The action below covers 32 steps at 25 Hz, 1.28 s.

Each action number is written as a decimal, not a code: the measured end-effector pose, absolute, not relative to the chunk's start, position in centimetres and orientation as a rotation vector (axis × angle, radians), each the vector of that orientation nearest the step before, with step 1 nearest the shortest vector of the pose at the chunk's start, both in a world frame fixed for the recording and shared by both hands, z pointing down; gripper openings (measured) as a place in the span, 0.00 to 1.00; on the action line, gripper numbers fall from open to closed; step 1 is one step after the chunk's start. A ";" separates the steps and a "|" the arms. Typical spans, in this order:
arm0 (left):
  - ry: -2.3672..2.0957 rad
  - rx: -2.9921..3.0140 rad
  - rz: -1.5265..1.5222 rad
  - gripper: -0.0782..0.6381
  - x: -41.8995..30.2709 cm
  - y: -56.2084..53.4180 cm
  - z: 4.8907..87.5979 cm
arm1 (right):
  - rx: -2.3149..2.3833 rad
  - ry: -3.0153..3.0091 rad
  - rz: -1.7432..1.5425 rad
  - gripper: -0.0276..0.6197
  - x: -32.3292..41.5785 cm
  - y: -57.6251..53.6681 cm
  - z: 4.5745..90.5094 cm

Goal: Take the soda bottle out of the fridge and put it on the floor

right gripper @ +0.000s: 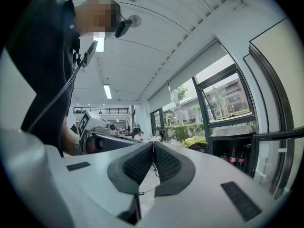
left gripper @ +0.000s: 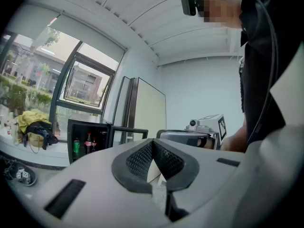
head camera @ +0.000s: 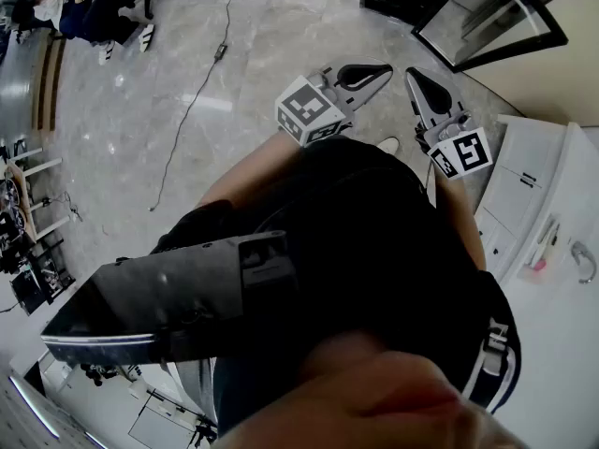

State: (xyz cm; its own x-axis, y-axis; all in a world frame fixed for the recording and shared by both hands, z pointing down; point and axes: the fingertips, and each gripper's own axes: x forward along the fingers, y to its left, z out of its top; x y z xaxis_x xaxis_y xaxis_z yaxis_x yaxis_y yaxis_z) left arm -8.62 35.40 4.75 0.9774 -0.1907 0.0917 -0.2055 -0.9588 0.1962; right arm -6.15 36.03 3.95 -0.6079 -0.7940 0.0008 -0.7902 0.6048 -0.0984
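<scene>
A small black fridge (left gripper: pixel 90 137) stands open by the window. Inside it are red-labelled soda bottles (left gripper: pixel 88 143) and a green can (left gripper: pixel 76 147). The right gripper view shows the same fridge (right gripper: pixel 235 151) with two soda bottles (right gripper: pixel 233 156) upright inside. My left gripper (left gripper: pixel 153 145) is shut with nothing in it, well short of the fridge. My right gripper (right gripper: pixel 153 147) is shut and empty too. In the head view both grippers, left (head camera: pixel 377 70) and right (head camera: pixel 416 77), are held side by side above the floor, pointing toward the fridge's glass door (head camera: pixel 491 17).
A black cable (head camera: pixel 192 101) runs across the marble floor. People sit at the far left (head camera: pixel 56 7). A white counter (head camera: pixel 552 241) is at my right. Shoes (left gripper: pixel 19 175) lie below the window and a yellow bag (left gripper: pixel 32 122) sits on the sill.
</scene>
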 end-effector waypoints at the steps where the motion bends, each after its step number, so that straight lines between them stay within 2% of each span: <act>1: -0.300 2.918 0.108 0.11 -8.5 35.4 4.8 | -1.367 2.776 -0.140 0.06 -6.1 36.0 4.0; 11: -0.315 2.917 0.127 0.11 -7.0 35.3 5.0 | -1.379 2.751 -0.168 0.06 -4.3 36.0 4.3; 32: -0.476 2.936 0.147 0.11 1.1 36.5 5.0 | -1.253 2.810 -0.081 0.06 3.2 38.1 4.3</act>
